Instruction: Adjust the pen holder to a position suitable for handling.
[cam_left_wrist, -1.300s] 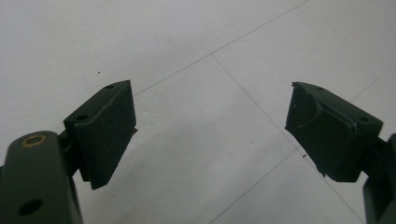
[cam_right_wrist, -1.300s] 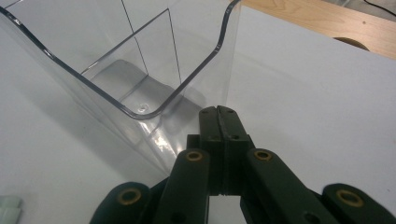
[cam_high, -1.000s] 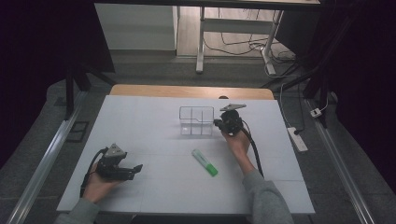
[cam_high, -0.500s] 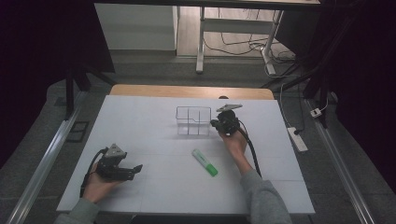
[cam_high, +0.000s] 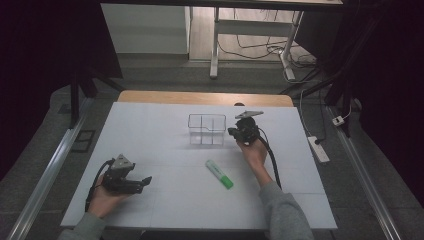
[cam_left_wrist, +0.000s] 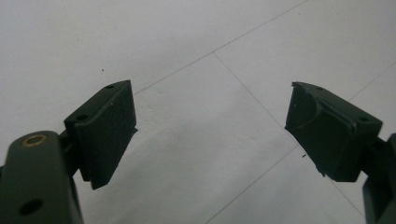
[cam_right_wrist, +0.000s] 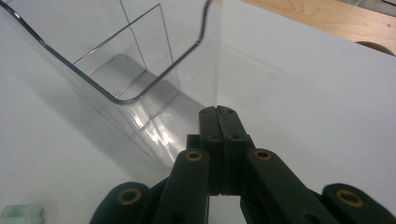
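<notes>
Right gripper (cam_right_wrist: 218, 112) jaws together | touching clear organizer (cam_right_wrist: 140, 70) corner | left gripper (cam_left_wrist: 210, 135) jaws apart

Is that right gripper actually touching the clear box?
Cannot tell. In the right gripper view the shut right gripper sits at the clear box corner; no gap or contact shows plainly.

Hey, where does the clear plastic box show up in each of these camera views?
High view: the clear plastic box sits at the middle of the white table, just left of the right gripper.
Left gripper view: the open jaws frame bare white table; the box is not in it.
Right gripper view: the box stands upper left, beside the shut jaws.
Shared landmark: the green marker, whose end peeks in at the bottom left.
</notes>
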